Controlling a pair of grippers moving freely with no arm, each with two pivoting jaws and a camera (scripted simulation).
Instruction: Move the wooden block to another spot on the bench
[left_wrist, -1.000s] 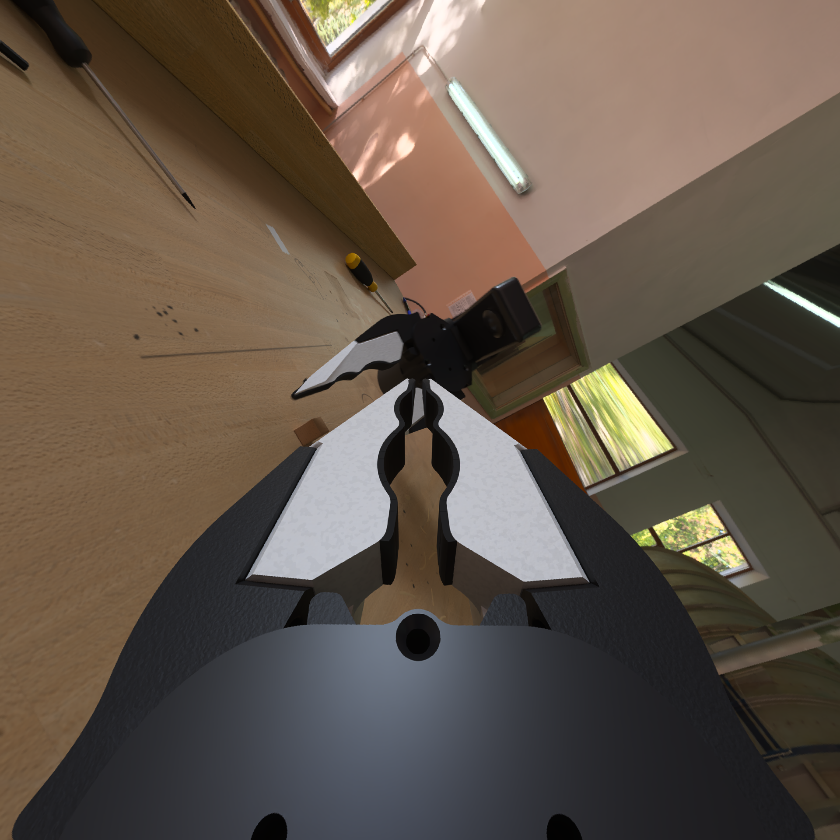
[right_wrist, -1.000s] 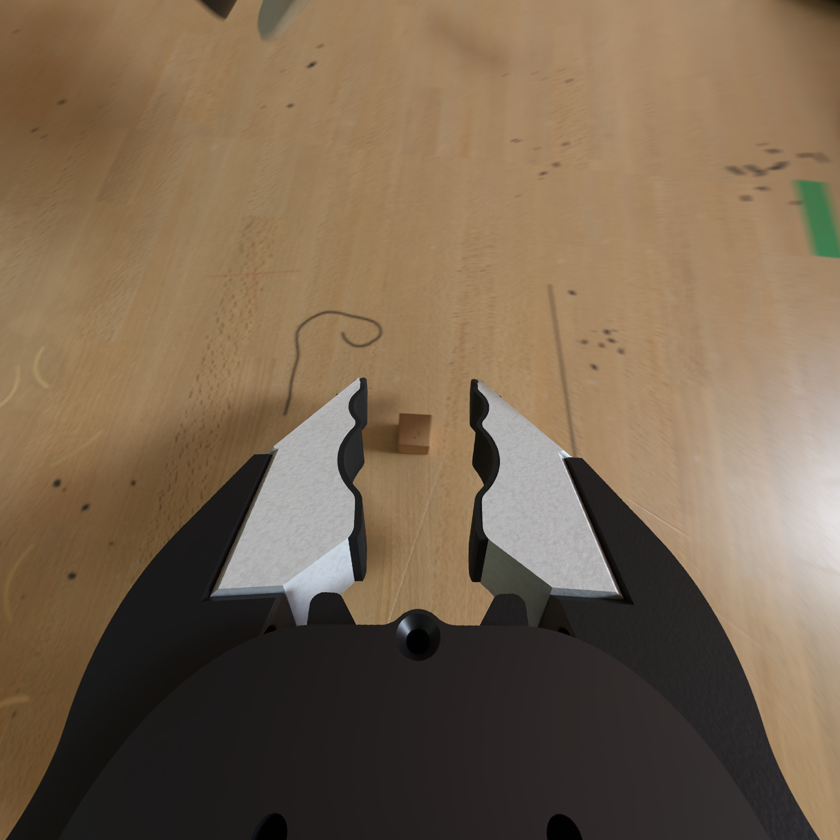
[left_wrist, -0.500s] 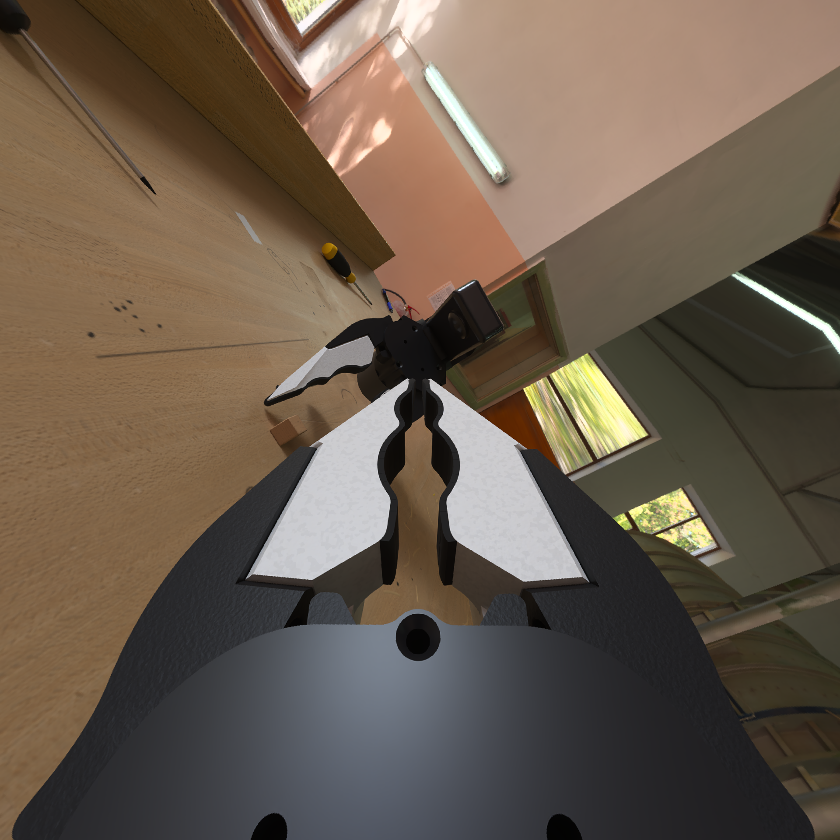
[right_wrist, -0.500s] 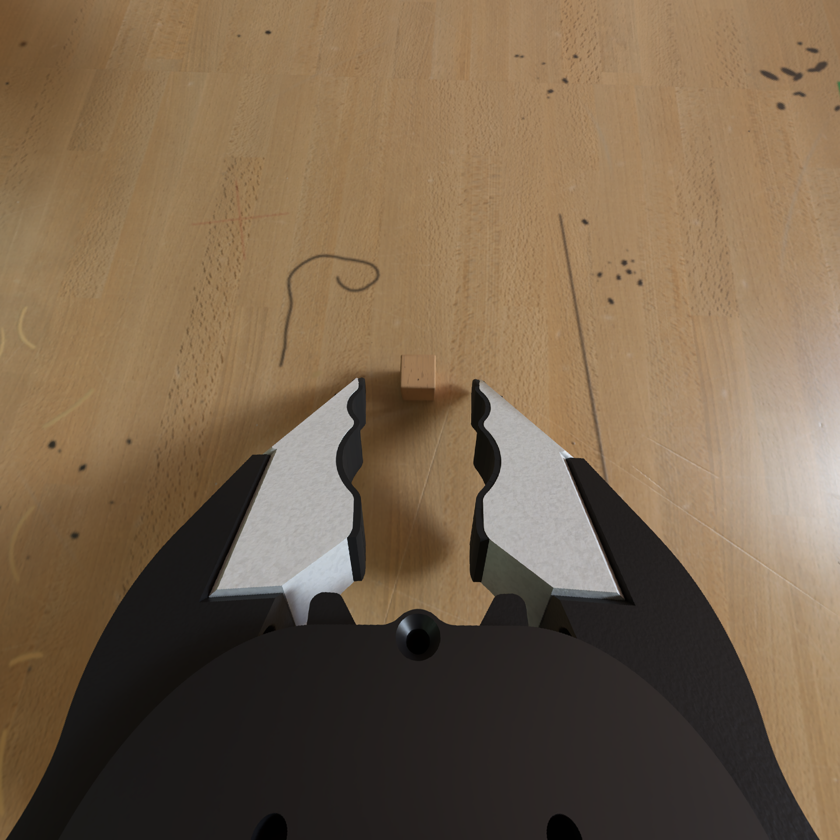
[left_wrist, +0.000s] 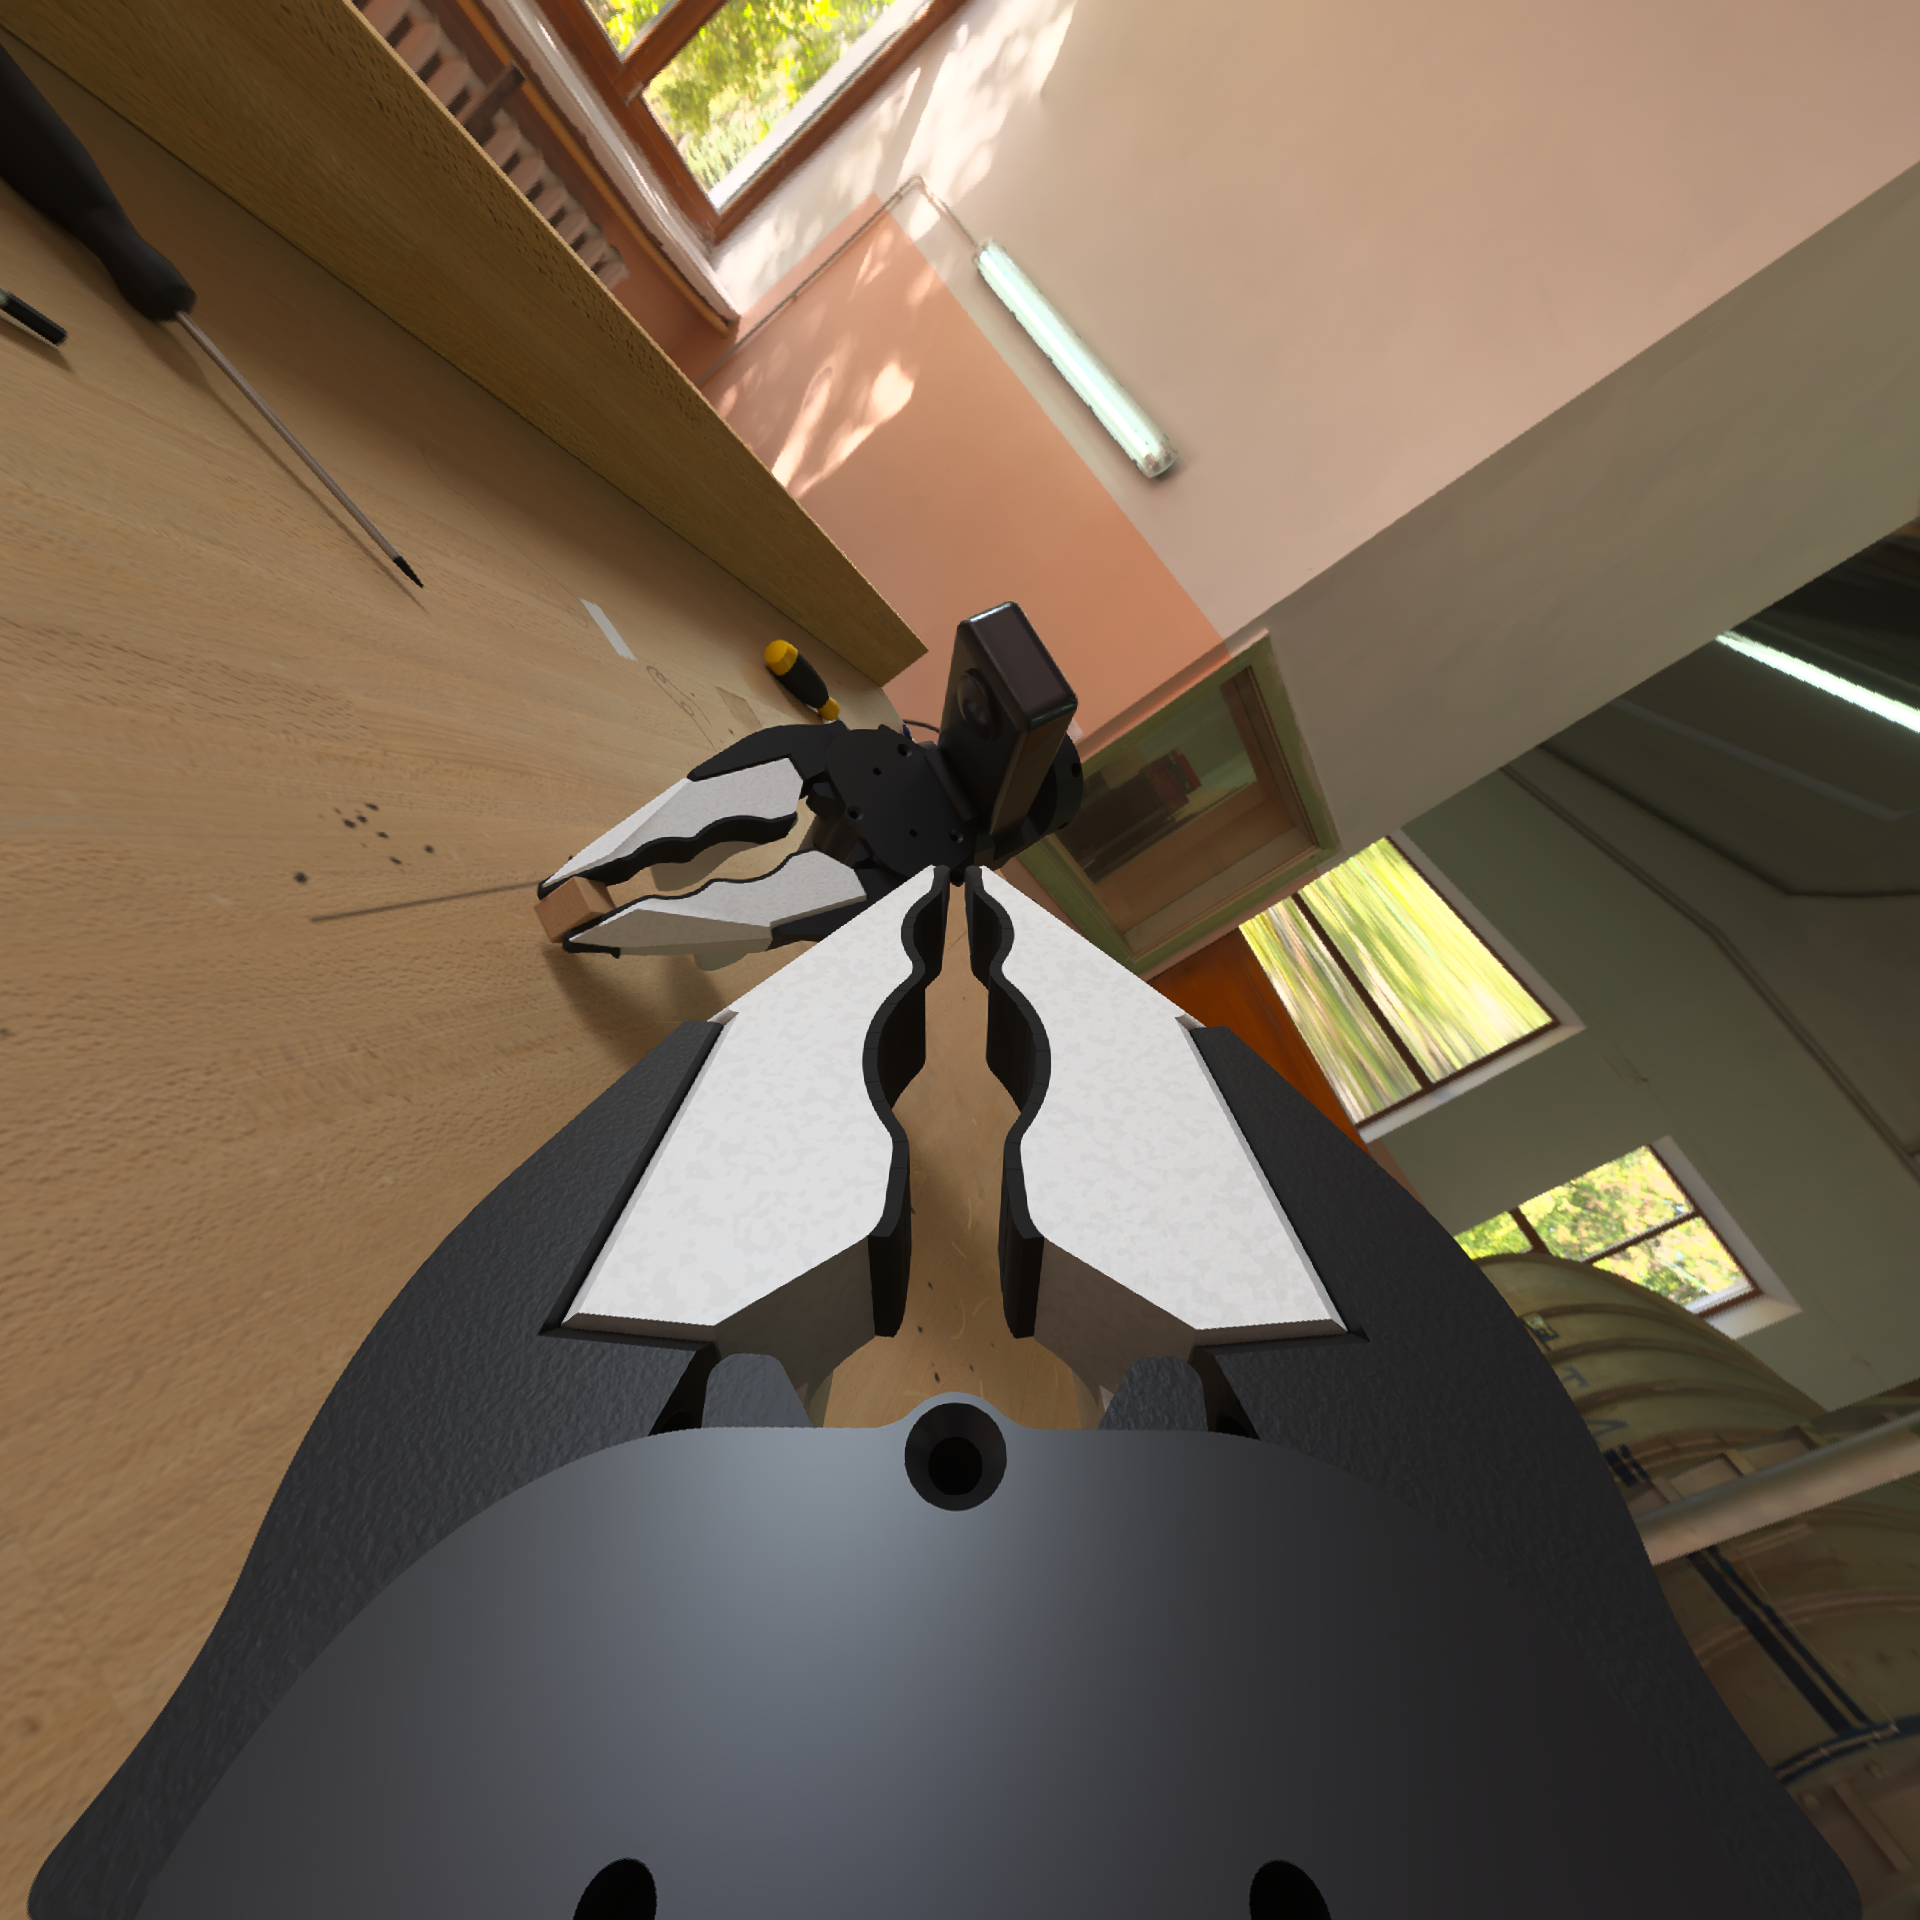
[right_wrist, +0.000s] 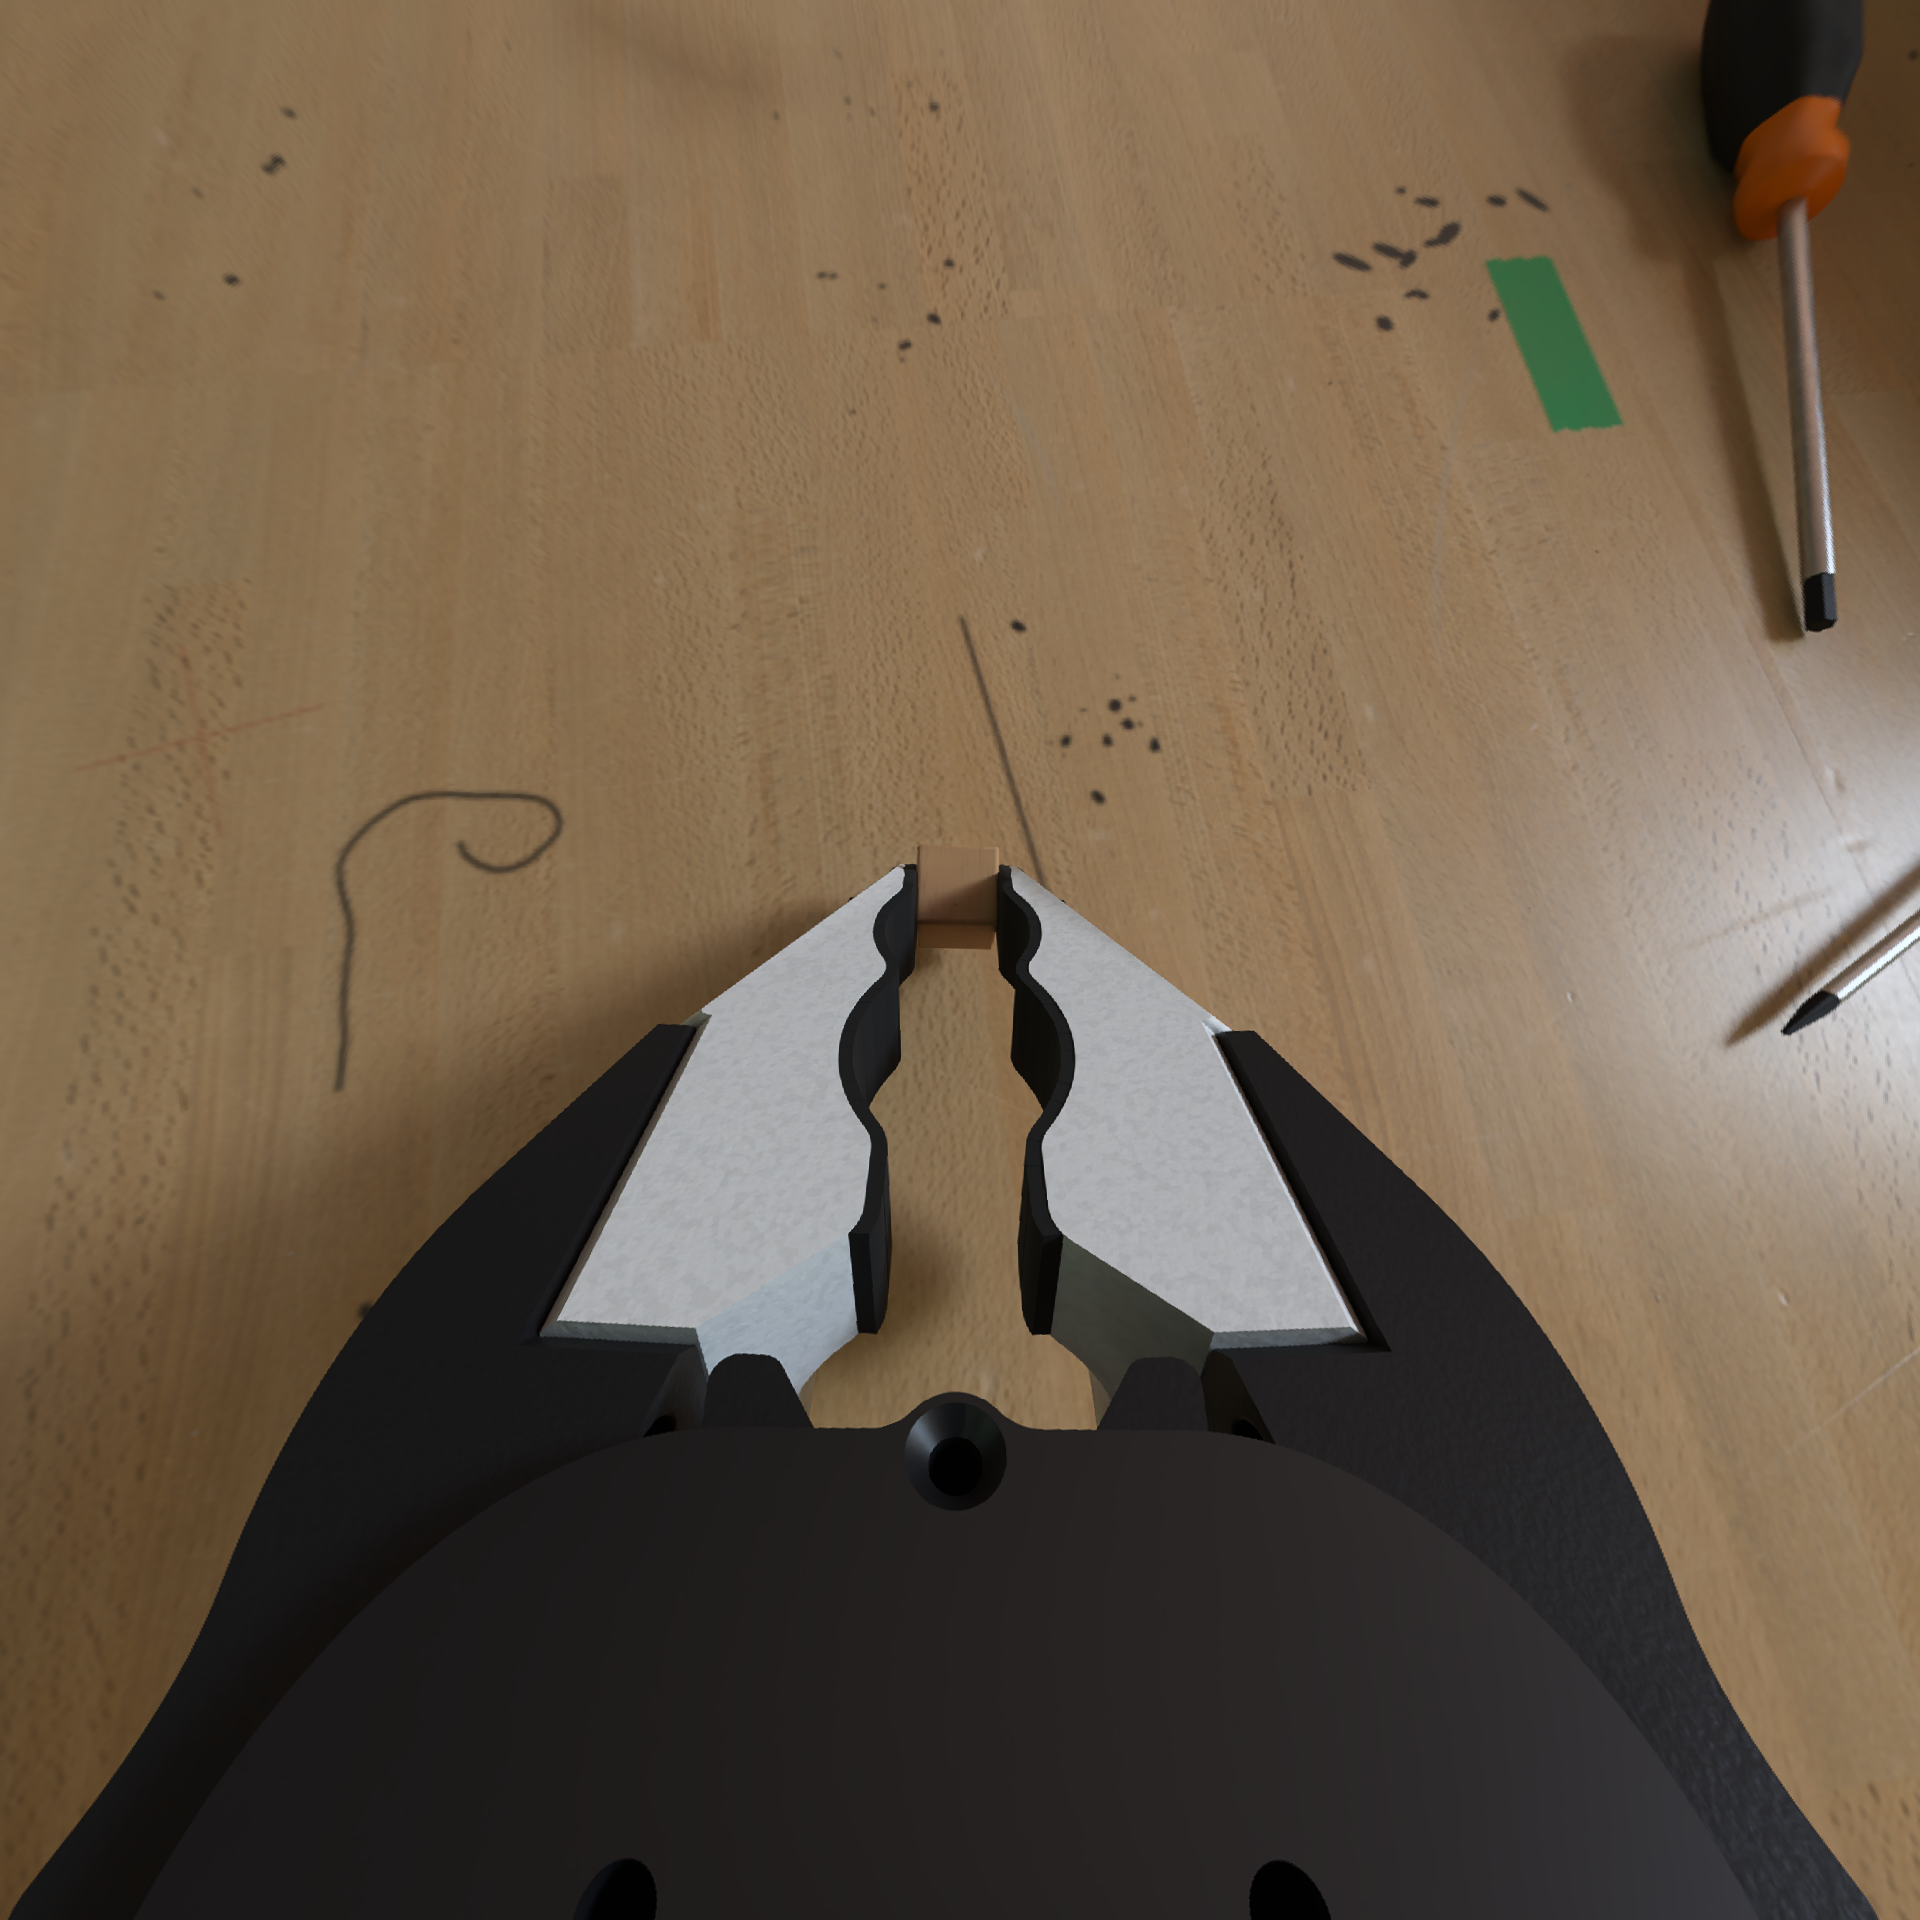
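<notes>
The small wooden block (right_wrist: 956, 896) sits between the tips of my right gripper (right_wrist: 957, 883), whose jaws are closed on its two sides just above the bench. In the left wrist view the same block (left_wrist: 566, 909) shows pinched at the tips of the right gripper (left_wrist: 571, 914), close to the bench surface (left_wrist: 208, 1039). My left gripper (left_wrist: 957, 878) is shut and empty, held off to the side and pointing past the right gripper toward the room.
An orange-and-black screwdriver (right_wrist: 1792, 260) lies at the right, with another tool tip (right_wrist: 1829, 997) below it and a green tape strip (right_wrist: 1553, 343). A long screwdriver (left_wrist: 239, 384) and a yellow-handled one (left_wrist: 800, 675) lie near the bench's raised back board (left_wrist: 520, 343).
My right gripper has moved forward over the block and closed its jaws on it. It has also turned, and the left gripper's view has swung slightly.
</notes>
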